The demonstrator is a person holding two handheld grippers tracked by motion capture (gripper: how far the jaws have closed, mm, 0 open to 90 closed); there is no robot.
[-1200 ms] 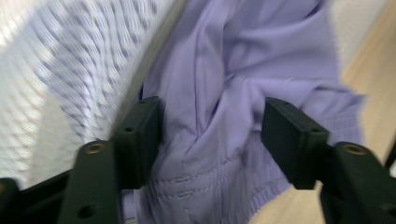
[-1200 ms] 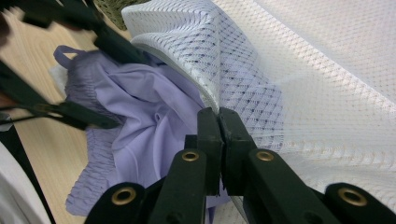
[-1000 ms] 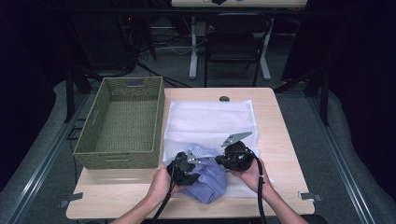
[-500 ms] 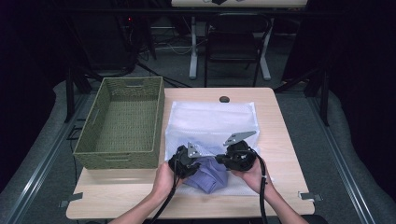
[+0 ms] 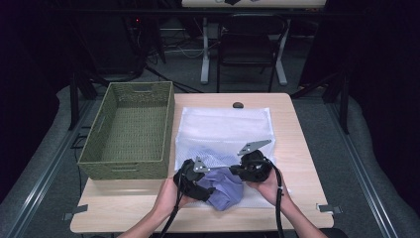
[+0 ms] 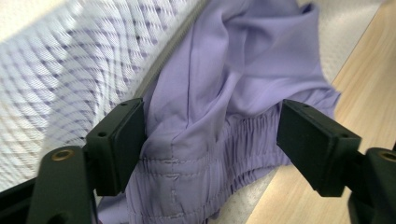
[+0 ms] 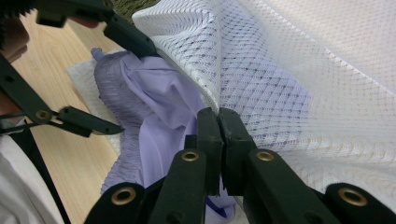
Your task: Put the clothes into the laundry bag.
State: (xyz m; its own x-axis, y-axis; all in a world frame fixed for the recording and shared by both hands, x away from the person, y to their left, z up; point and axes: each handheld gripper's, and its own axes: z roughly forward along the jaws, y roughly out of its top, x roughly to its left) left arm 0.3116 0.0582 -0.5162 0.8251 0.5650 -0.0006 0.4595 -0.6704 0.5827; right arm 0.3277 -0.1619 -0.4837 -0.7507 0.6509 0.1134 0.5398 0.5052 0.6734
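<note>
Whereas the left claw [image 5: 205, 191] pinched the lavender garment [image 5: 225, 186] a second ago, its jaws have just been opening and now stand apart, the gathered elastic waistband between them, unpressed. Right claw [image 5: 236, 171] is clamped on the mouth edge of the white mesh laundry bag [image 5: 225, 129], holding it lifted. Garment, smooth woven fabric, lies partly inside the bag at the near table [image 5: 292, 129] edge. Woven green basket [image 5: 129, 171], rectangular, stands left.
</note>
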